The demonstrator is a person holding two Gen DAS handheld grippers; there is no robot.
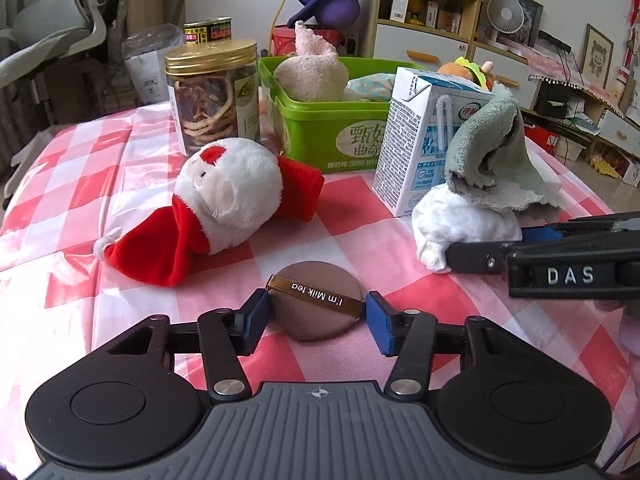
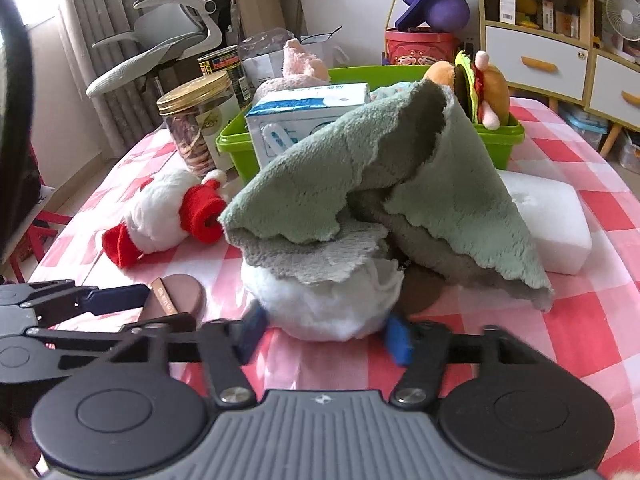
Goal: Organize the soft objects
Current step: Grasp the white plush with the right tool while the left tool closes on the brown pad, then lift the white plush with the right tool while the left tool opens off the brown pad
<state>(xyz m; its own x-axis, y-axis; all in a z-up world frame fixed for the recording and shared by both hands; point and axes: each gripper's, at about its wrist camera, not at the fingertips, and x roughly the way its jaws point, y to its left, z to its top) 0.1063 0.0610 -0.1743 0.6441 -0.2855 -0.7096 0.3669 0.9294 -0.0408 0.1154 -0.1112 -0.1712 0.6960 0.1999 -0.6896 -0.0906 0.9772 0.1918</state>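
A round brown powder puff [image 1: 308,320] with a ribbon reading "I'm Milk tea" lies on the checked tablecloth. My left gripper [image 1: 316,314] is shut on it, a blue pad against each edge. A white fluffy ball [image 2: 324,304] sits under a draped grey-green towel [image 2: 380,172]. My right gripper [image 2: 326,334] is shut on the ball, its pads pressing into both sides. In the left wrist view the same ball [image 1: 460,220] shows at the right. A Santa plush [image 1: 228,200] lies on its side left of centre. The green bin [image 1: 328,128] behind holds other soft toys.
A milk carton [image 1: 420,136] stands against the towel, with a gold-lidded jar [image 1: 212,92] and a can behind it to the left. A white foam block [image 2: 548,220] lies right of the towel. A burger plush [image 2: 480,88] sits in the bin. Chair and shelves stand beyond the table.
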